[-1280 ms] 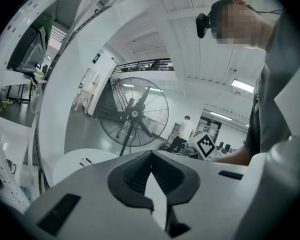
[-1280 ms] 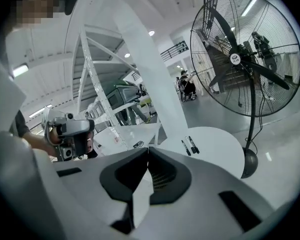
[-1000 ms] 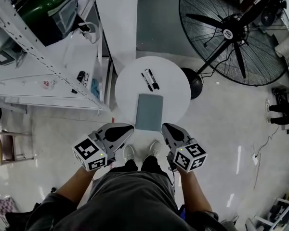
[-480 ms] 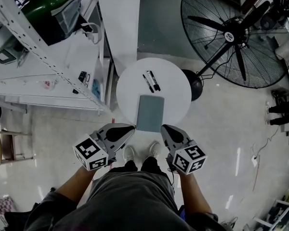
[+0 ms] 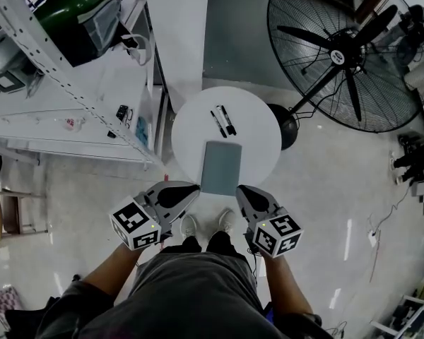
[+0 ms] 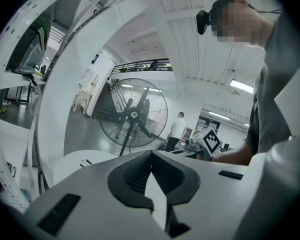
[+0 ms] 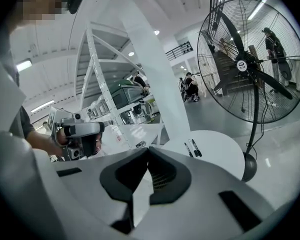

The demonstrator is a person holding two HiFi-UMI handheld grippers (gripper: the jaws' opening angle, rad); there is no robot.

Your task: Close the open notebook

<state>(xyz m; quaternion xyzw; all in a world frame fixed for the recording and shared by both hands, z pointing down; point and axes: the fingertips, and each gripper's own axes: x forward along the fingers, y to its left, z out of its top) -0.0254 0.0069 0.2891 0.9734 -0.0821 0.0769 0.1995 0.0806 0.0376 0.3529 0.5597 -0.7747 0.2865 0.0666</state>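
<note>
A grey-blue notebook point(image 5: 220, 167) lies shut and flat on the near half of a small round white table point(image 5: 251, 119). Two black pens point(image 5: 222, 120) lie side by side beyond it. My left gripper point(image 5: 191, 188) hovers at the table's near edge, just left of the notebook's near corner, jaws shut and empty. My right gripper point(image 5: 241, 189) sits level with it, just right of the notebook, also shut on nothing. In the right gripper view the table point(image 7: 215, 149) and pens point(image 7: 192, 148) show past the closed jaws; the notebook is hidden there.
A large black floor fan point(image 5: 343, 48) stands beyond the table to the right, its base point(image 5: 284, 122) touching the table's edge. White metal shelving point(image 5: 71, 83) with boxes fills the left. My shoes point(image 5: 208, 222) are just under the table's near edge.
</note>
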